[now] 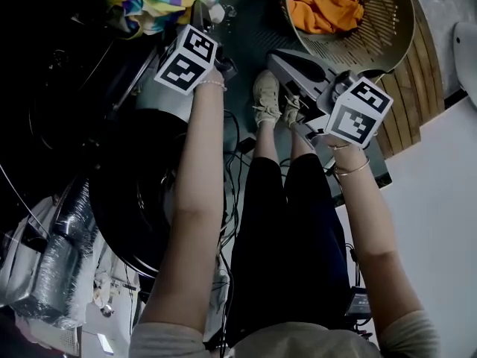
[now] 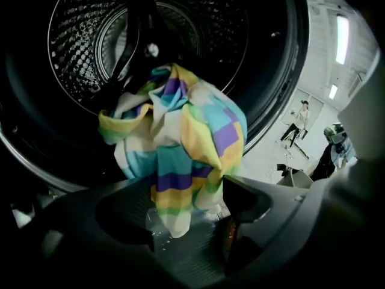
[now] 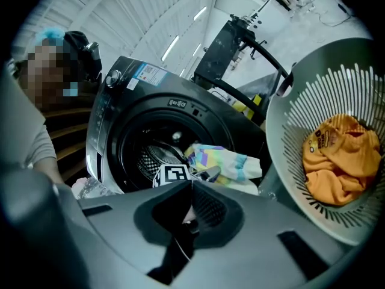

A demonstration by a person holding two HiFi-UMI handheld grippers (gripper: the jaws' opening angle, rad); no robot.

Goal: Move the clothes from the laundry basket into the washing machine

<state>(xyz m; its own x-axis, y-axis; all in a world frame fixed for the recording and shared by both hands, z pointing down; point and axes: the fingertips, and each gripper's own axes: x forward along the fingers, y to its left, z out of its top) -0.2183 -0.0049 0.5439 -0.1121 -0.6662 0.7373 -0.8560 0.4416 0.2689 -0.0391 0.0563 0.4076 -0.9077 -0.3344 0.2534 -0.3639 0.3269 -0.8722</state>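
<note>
At the open door of the washing machine [image 3: 114,119]: left gripper [image 2: 183,218] points into the opening, fingers spread wide. Striped multicolour cloth [image 2: 180,131] hangs bunched between them, loose, not pinched. Its bulk sits just ahead of the fingertips at the door lip, with the drum [image 2: 78,53] beyond and deeper in. Judgement: the cloth has to travel further along the line the gripper points, into the drum. Right gripper [image 3: 191,188] has its fingers closed tight on nothing and sits back from the door. Laundry basket [image 3: 283,155] just to its right, orange garment [image 3: 337,155] inside. The right hand is the nearer one for that piece.
</note>
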